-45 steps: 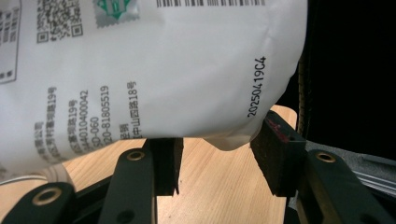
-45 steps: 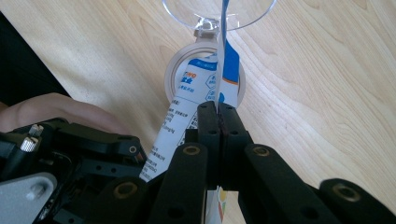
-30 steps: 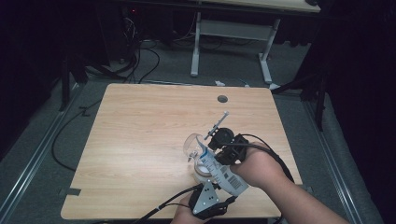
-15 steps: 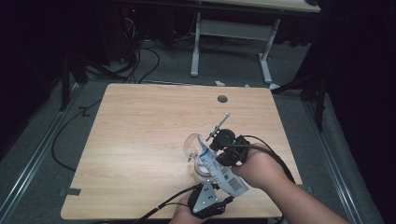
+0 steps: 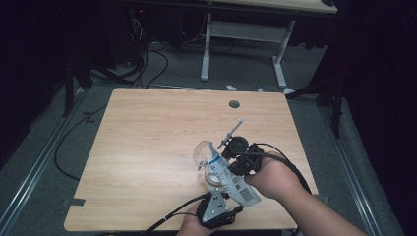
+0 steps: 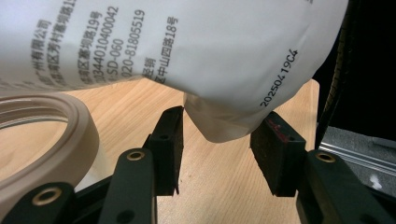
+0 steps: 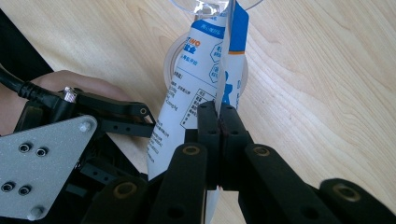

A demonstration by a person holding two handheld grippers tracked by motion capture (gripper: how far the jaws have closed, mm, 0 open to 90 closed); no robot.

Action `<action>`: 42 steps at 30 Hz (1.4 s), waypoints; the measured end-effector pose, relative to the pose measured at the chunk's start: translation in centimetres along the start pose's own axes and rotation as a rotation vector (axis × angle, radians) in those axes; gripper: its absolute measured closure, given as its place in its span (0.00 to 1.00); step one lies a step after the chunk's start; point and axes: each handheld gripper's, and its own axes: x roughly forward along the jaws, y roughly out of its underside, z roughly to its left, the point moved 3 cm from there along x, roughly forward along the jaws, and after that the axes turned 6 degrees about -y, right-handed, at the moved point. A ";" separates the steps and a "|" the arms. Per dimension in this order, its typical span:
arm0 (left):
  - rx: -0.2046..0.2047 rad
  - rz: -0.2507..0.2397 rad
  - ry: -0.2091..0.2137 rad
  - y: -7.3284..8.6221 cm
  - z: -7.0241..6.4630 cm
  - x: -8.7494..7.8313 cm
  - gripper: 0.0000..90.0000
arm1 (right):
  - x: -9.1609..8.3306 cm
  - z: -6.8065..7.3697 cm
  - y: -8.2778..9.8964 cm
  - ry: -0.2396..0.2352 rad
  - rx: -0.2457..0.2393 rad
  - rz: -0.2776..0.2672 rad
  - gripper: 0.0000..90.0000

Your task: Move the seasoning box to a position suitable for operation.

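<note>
The white pouch (image 6: pixel 196 60) hangs between the left tool's (image 6: pixel 217 149) open jaws.

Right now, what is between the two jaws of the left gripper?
In the left gripper view, the bottom corner of the white pouch hangs between the left gripper jaws.

The packet (image 5: pixel 231 178) is lying tilted over the tape roll (image 5: pixel 212 178), its upper end reaching toward 11 o'clock into the glass jar (image 5: pixel 204 153) sitting on the table (image 5: pixel 147 142). A cable hole (image 5: pixel 234 104) is lying far off at 12 o'clock.
</note>
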 end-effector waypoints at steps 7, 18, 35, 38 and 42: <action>-0.002 0.008 -0.008 0.2 0.1 0.1 0.61 | 0.0 0.0 0.1 -0.002 0.007 -0.002 0.99; -0.009 0.000 -0.002 0.2 -0.1 0.2 0.60 | 0.1 -0.2 0.1 -0.008 0.006 -0.001 1.00; -0.014 -0.008 0.006 0.3 0.0 0.0 0.57 | 0.1 -0.3 0.0 0.000 0.008 0.000 1.00; -0.017 -0.010 0.008 0.3 0.0 -0.1 0.57 | 0.1 -0.3 0.0 0.003 0.008 0.000 1.00; -0.020 -0.018 0.012 0.3 0.0 -0.3 0.56 | 0.0 -0.4 0.0 0.003 0.008 0.001 1.00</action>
